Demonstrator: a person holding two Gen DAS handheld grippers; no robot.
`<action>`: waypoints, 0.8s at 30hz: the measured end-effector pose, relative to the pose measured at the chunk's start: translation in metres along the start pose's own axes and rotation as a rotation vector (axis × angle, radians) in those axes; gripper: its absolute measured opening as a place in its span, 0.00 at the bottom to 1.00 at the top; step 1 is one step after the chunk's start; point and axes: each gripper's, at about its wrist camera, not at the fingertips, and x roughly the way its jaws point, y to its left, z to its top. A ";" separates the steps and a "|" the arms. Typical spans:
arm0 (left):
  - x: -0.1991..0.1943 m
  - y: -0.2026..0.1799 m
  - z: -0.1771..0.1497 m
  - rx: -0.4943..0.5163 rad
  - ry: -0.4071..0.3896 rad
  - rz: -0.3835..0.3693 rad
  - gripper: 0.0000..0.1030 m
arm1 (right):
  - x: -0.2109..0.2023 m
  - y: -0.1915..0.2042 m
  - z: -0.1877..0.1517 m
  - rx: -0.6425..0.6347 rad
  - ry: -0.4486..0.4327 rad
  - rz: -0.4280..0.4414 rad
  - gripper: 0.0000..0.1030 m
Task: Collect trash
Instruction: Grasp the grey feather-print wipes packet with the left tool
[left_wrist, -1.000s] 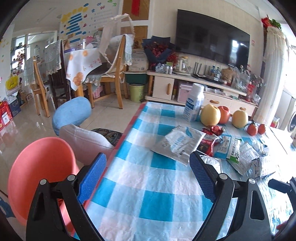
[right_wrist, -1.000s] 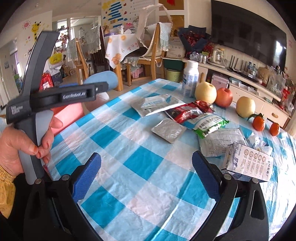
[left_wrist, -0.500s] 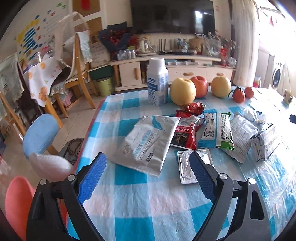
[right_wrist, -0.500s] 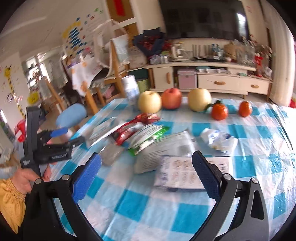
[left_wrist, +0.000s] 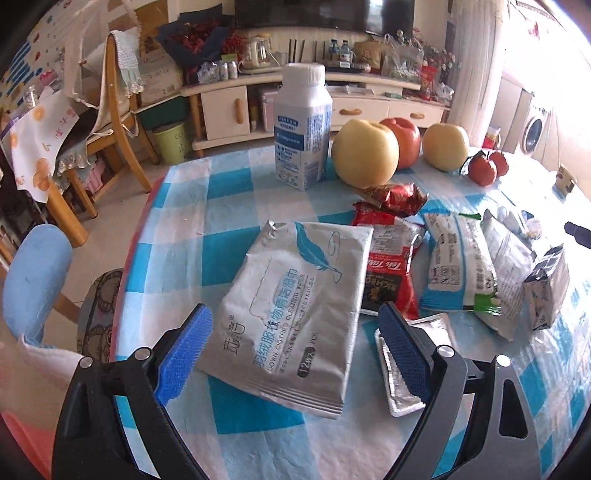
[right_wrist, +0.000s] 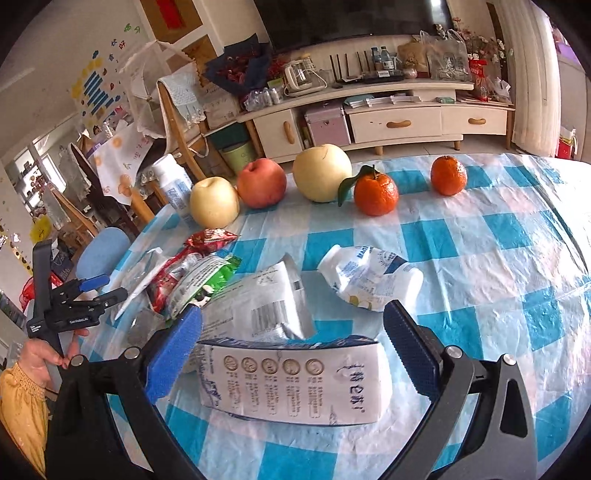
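Trash lies in a row on the blue-checked tablecloth (left_wrist: 207, 258). A silver wipes packet (left_wrist: 295, 295) lies flat under my left gripper (left_wrist: 293, 317), which is open and hovers over the packet's near half. To its right lie a foil blister (left_wrist: 397, 391), a red snack wrapper (left_wrist: 388, 273), a blue-and-green wrapper (left_wrist: 454, 266) and a small carton (left_wrist: 546, 288). My right gripper (right_wrist: 293, 314) is open above a flattened white carton (right_wrist: 291, 384), pads apart from it. Beyond are a silver bag (right_wrist: 266, 306) and a crumpled white pouch (right_wrist: 369, 277). A hand (right_wrist: 37, 354) holds the left gripper (right_wrist: 96, 288).
A white bottle (left_wrist: 303, 125), two pears (right_wrist: 321, 173), an apple (right_wrist: 260, 182) and two tangerines (right_wrist: 375, 194) stand along the far side. The table's edge (left_wrist: 136, 236) runs at the left, with a blue stool (left_wrist: 35, 273) and wooden chairs (left_wrist: 118, 122) beyond.
Both grippers swung in over the trash and sank lower. The left came from the table's edge to the silver packet; the right moved rightward to the flattened white carton. Jaws stayed wide.
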 end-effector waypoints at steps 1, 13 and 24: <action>0.004 0.002 0.000 -0.002 0.013 -0.012 0.88 | 0.004 -0.005 0.002 0.005 0.004 -0.012 0.96; 0.026 0.002 0.004 0.012 0.051 -0.035 0.88 | 0.046 -0.056 0.025 0.030 0.049 -0.026 0.96; 0.038 0.011 0.008 -0.050 0.058 -0.012 0.90 | 0.049 -0.060 0.023 0.031 0.060 -0.054 0.96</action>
